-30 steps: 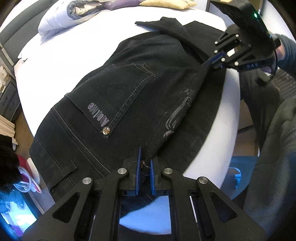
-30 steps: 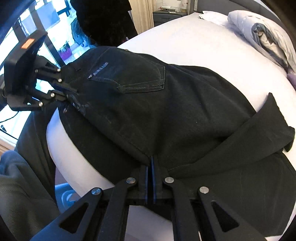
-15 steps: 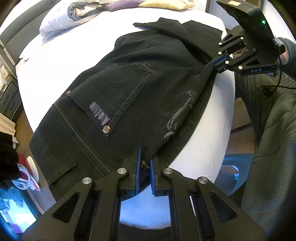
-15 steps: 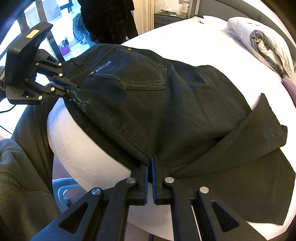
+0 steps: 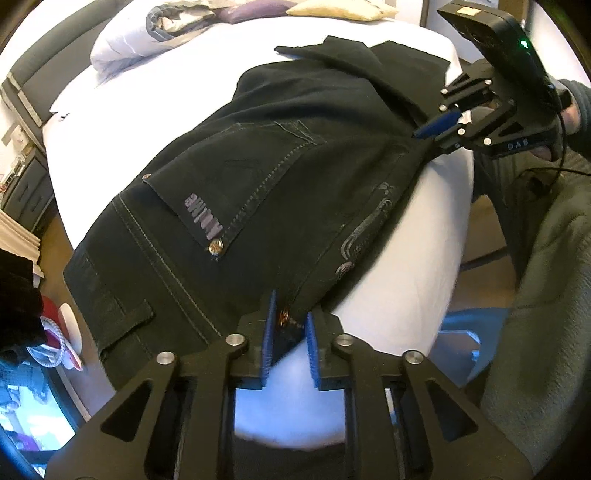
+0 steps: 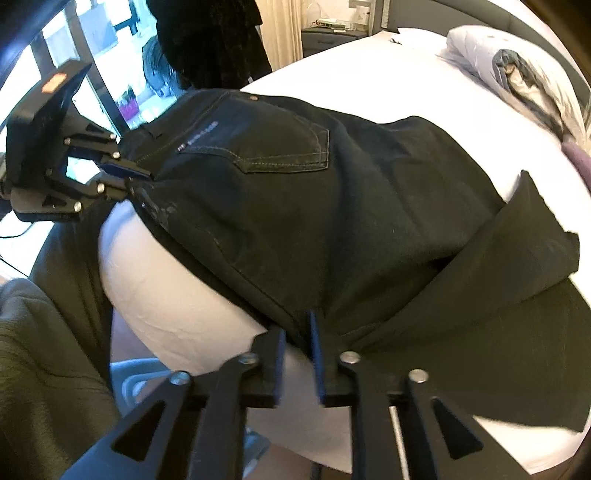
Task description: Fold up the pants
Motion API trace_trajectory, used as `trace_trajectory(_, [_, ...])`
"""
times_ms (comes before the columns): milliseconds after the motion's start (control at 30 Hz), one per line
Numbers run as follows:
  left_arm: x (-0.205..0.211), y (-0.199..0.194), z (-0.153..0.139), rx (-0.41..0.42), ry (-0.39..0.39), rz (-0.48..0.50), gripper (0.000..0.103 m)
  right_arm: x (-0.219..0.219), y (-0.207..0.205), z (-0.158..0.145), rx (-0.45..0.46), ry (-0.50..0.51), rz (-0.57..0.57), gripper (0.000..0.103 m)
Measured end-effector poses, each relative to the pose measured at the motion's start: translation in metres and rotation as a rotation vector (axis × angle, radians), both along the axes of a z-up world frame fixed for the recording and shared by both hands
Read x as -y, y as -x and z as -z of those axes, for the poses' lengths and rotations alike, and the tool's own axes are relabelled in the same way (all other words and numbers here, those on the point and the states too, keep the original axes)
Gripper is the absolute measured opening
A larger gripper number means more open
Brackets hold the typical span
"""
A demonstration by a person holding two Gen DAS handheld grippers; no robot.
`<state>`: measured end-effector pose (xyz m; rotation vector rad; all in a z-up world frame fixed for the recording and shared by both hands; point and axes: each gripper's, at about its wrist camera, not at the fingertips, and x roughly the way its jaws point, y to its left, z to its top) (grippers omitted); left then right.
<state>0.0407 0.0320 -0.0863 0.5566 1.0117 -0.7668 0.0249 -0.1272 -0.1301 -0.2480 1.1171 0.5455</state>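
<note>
- The left tongs (image 5: 290, 334) were opening at the near bed edge; the waistband corner of the pants (image 5: 295, 177) lay between the blue pads with a gap on one side, so the grip looked let go.
- The right tongs (image 6: 297, 343) were opening too, at the same near edge further along the leg; cloth sat between the pads (image 6: 315, 343) but seemed slack.
- The pants lay folded lengthwise on the bed (image 5: 399, 280), back pocket (image 6: 280, 147) up, near edge close to the mattress rim, leg ends doubled over at the far end.
- To do this release well, I judge both tongs should draw straight back and slightly up, without snagging the hem or dragging the fold toward the rim.
- Hard to make out: the underside layers, and whether the seams match beneath.
- Further off, a rumpled duvet (image 5: 155, 37) and pillows (image 5: 340, 9) lay at the bed head; the person's grey sleeve (image 5: 535, 280) was cut off at the frame edge.
</note>
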Motion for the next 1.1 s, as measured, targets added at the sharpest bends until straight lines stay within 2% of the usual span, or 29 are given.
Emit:
trace_trajectory(33, [-0.003,0.001,-0.003,-0.009,0.005,0.002,0.018,0.002,0.001,-0.001,0.001,-0.004,0.0,0.027])
trace_trajectory(200, [-0.022,0.0,-0.027,-0.068,0.028,-0.024,0.019,0.016,0.003,-0.025,0.002,-0.077,0.028,0.028])
trace_trajectory(333, [-0.02,-0.011,-0.062,-0.023,0.154,-0.087,0.019,0.028,-0.01,-0.053,0.049,-0.193,0.079,0.027])
trace_trajectory(400, [-0.006,-0.021,-0.069,-0.003,0.212,-0.12,0.019,0.028,-0.02,-0.052,0.051,-0.222,0.104,0.027])
trace_trajectory(467, [0.014,-0.034,-0.065,-0.019,0.264,-0.165,0.019,0.024,-0.029,-0.038,0.031,-0.215,0.114,0.027])
trace_trajectory(533, [0.034,-0.043,-0.051,-0.073,0.317,-0.176,0.019,0.022,-0.034,-0.013,-0.029,-0.184,0.137,0.027])
trace_trajectory(600, [0.053,-0.049,-0.025,-0.134,0.303,-0.197,0.019,0.025,-0.033,0.01,-0.079,-0.141,0.166,0.027])
trace_trajectory(633, [0.063,-0.053,-0.003,-0.192,0.258,-0.217,0.019,0.029,-0.027,0.01,-0.056,-0.156,0.174,0.025])
trace_trajectory(667, [0.067,-0.052,0.014,-0.213,0.212,-0.235,0.019,0.031,-0.023,0.008,-0.051,-0.161,0.176,0.025])
trace_trajectory(700, [0.068,-0.048,0.02,-0.198,0.203,-0.238,0.019,0.033,-0.019,0.006,-0.056,-0.159,0.177,0.025])
trace_trajectory(733, [0.066,-0.042,0.019,-0.17,0.215,-0.232,0.019,0.038,-0.015,0.002,-0.06,-0.165,0.178,0.025])
trace_trajectory(800, [0.061,-0.04,0.009,-0.188,0.231,-0.245,0.019,0.052,-0.012,-0.012,-0.063,-0.201,0.196,0.026])
trace_trajectory(900, [0.06,-0.041,-0.018,-0.143,0.314,-0.264,0.019,0.082,-0.028,-0.038,0.0,-0.224,0.293,0.046])
trace_trajectory(967, [0.067,-0.045,-0.027,-0.141,0.354,-0.281,0.019,0.108,-0.051,-0.055,0.048,-0.241,0.4,0.059])
trace_trajectory(1033, [0.079,-0.052,-0.023,-0.171,0.382,-0.302,0.019,0.131,-0.082,-0.068,0.077,-0.203,0.5,0.066])
trace_trajectory(1100, [0.088,-0.059,-0.011,-0.195,0.361,-0.347,0.019,0.143,-0.112,-0.077,0.119,-0.131,0.556,0.066])
